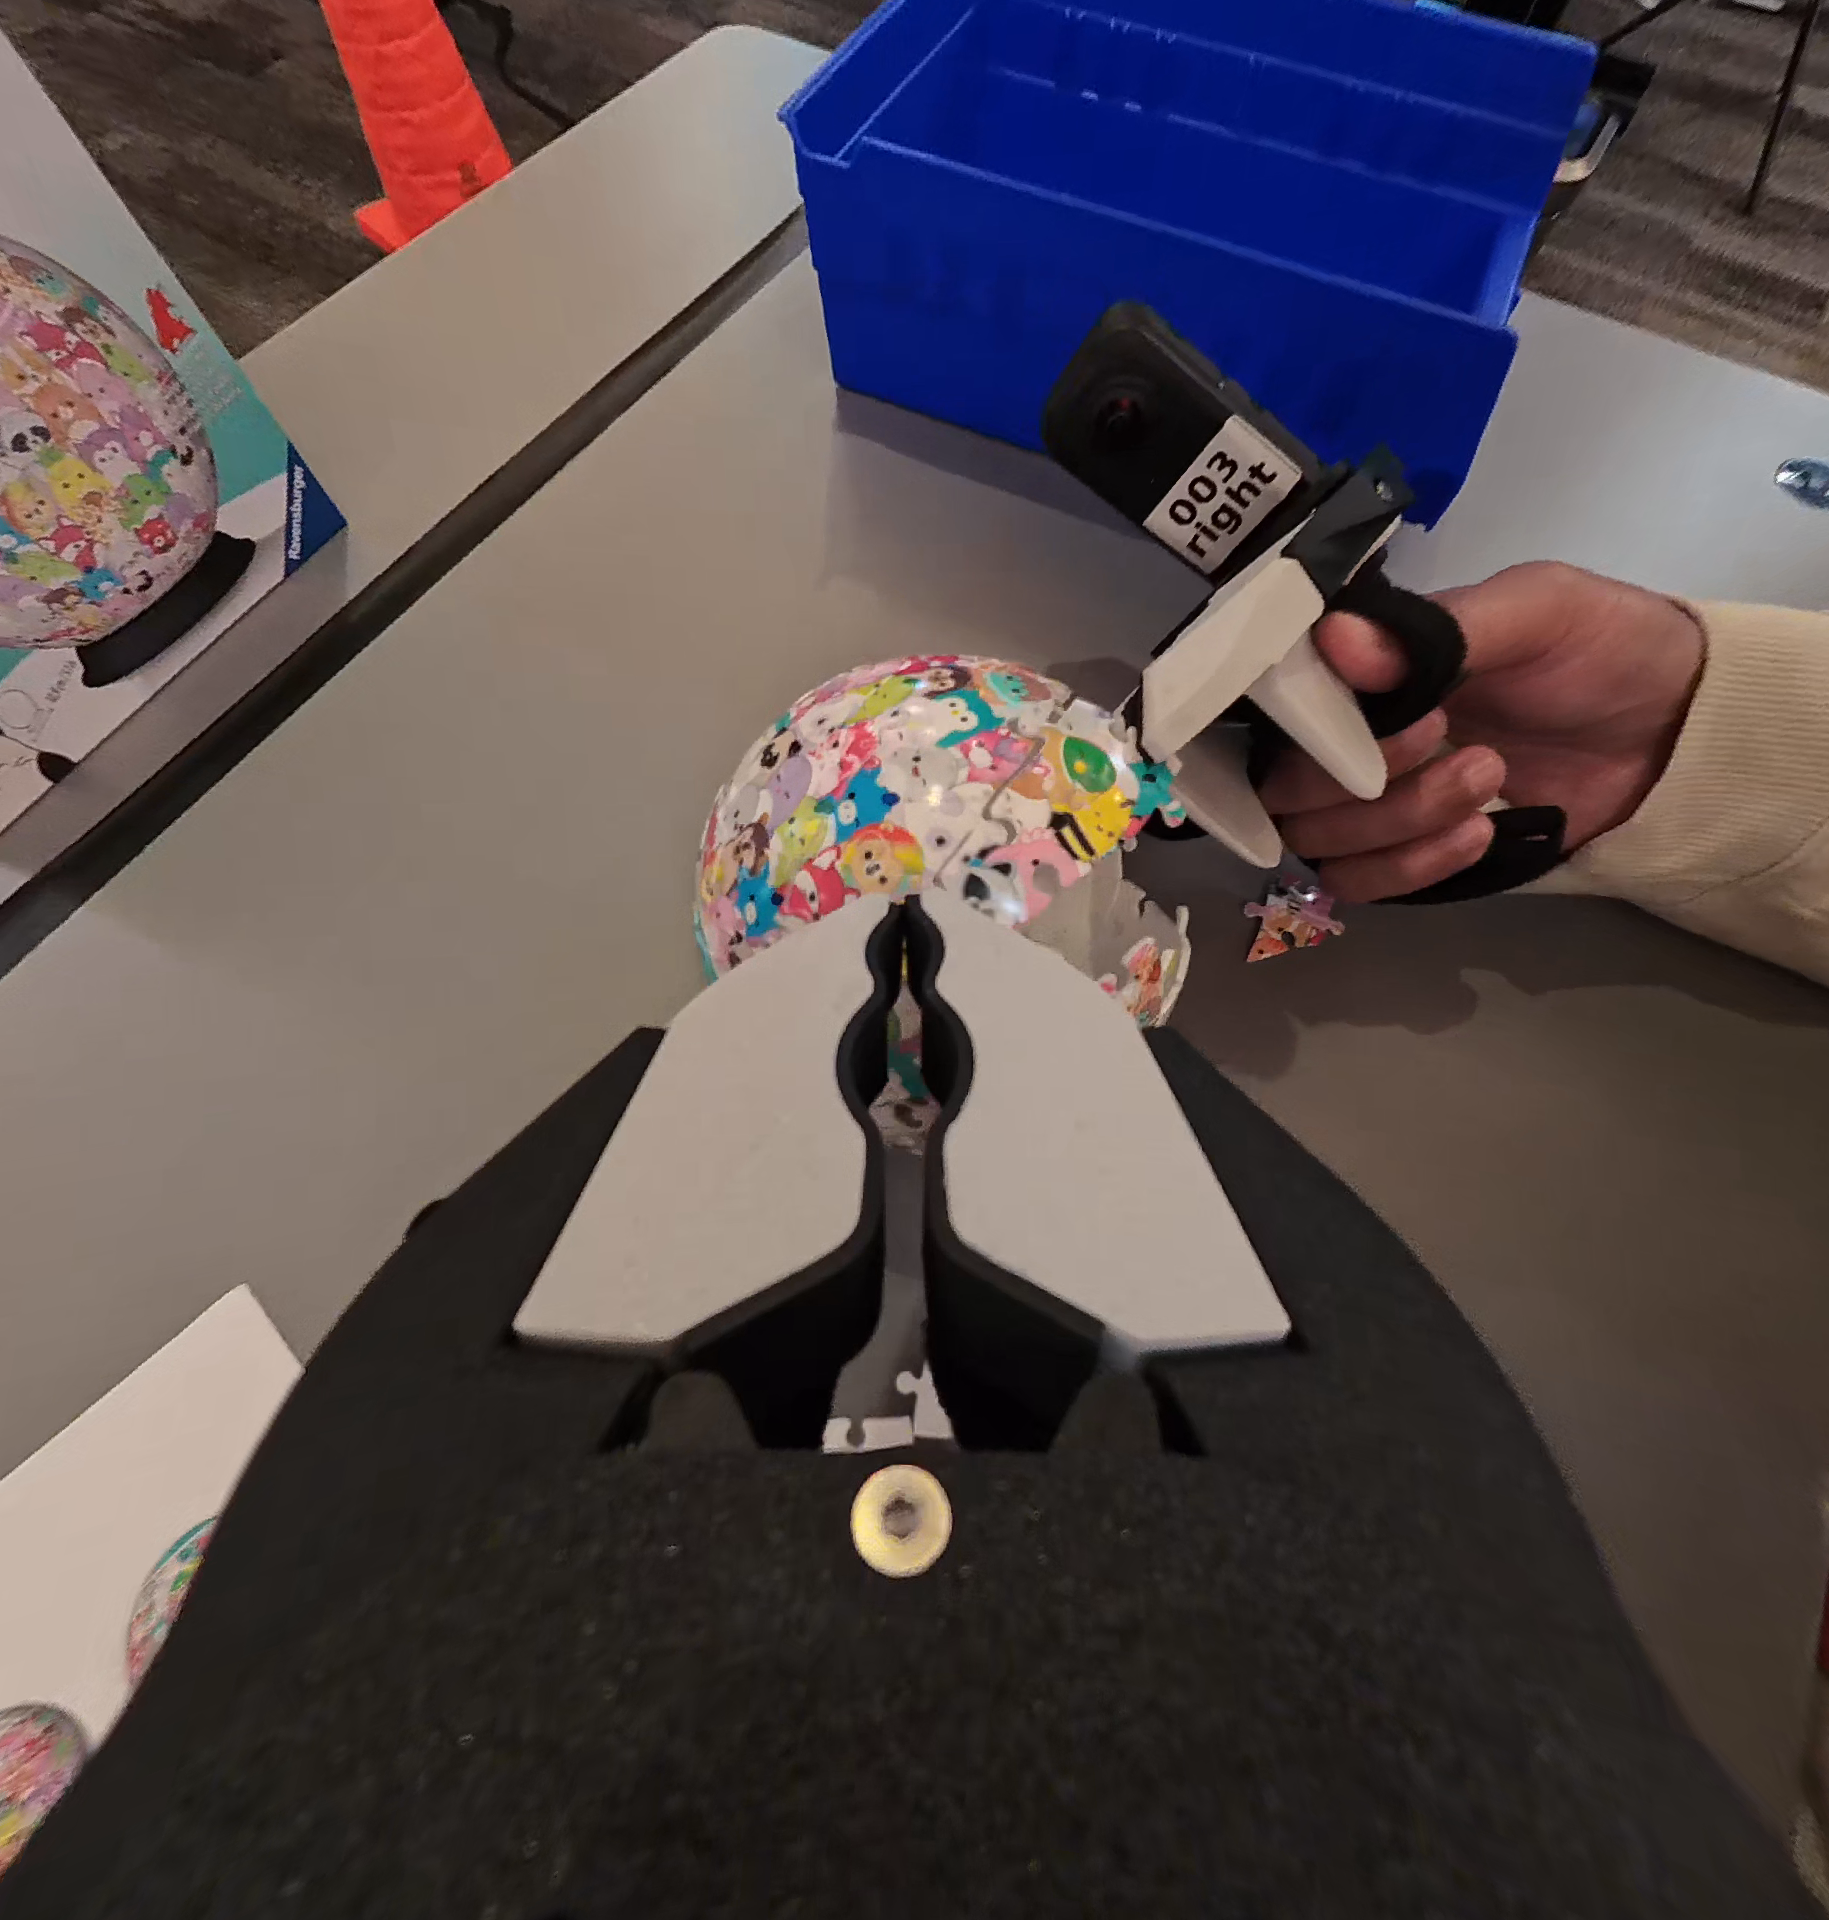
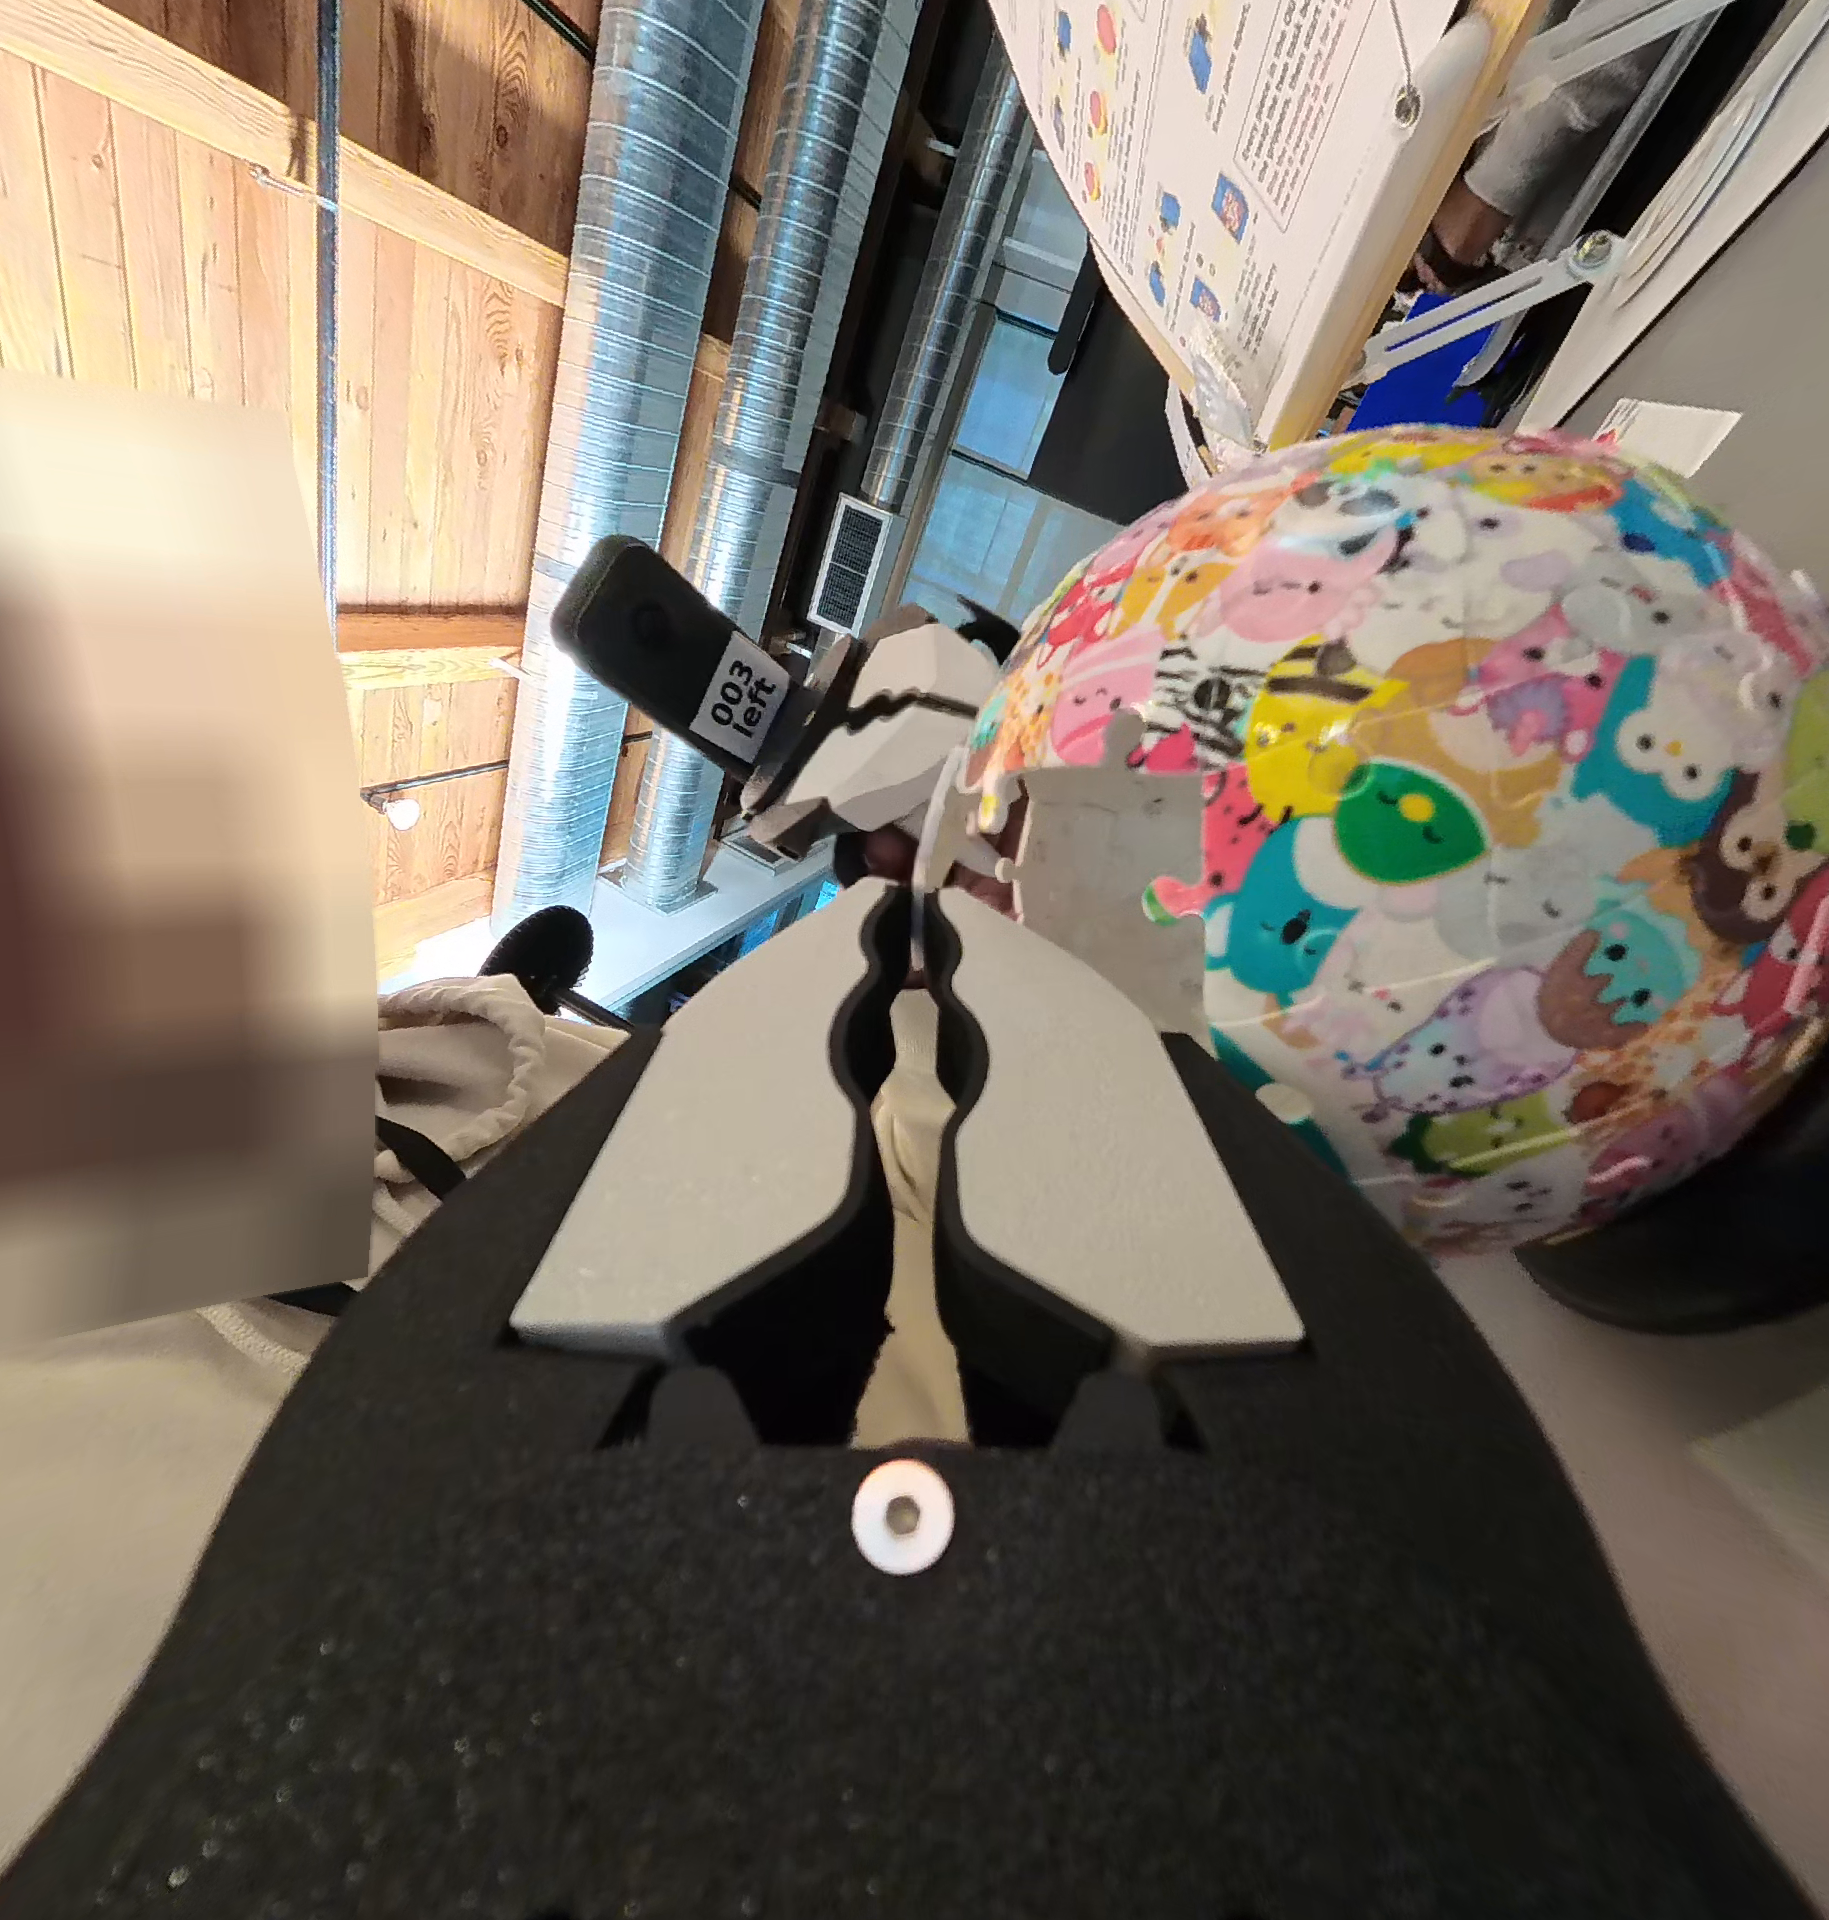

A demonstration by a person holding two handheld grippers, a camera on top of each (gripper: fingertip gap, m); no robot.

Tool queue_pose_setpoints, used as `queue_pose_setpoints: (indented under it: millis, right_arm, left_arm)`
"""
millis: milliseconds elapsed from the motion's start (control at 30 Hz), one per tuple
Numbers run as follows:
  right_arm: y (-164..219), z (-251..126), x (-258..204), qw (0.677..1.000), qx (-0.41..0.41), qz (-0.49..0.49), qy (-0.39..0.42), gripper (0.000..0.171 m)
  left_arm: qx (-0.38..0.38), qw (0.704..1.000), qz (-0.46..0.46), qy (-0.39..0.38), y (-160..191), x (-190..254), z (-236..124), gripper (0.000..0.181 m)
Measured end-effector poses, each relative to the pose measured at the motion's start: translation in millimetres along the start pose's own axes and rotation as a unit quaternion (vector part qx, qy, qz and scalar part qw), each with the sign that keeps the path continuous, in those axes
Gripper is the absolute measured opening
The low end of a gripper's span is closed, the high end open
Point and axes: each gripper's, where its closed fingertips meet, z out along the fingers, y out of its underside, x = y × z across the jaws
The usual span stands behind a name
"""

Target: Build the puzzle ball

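Puzzle ball (image 1: 889,800), centre frame on the grey table (image 1: 474,831), lacks pieces at its lower right. My left gripper (image 1: 905,914) pinches its rim; my right gripper (image 2: 915,904) clamps a thin piece. Next: seat that piece.

Both hand-held grippers (image 1: 905,914) (image 2: 915,894) pinched closed.

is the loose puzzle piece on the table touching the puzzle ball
Apart. The left wrist view shows the loose puzzle piece lying on the grey table to the right of the puzzle ball, with bare tabletop between them.
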Motion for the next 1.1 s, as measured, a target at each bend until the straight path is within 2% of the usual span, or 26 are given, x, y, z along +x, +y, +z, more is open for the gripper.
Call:
queue_pose_setpoints:
  millis: [1100]
  right_arm:
    - [-1.5,-1.6,1.5,1.0,-0.008,0.004,0.006,0.002]
  left_arm:
    - [-0.003,1.0,0.013,-0.006,-4.5,2.1,3.9,0.0]
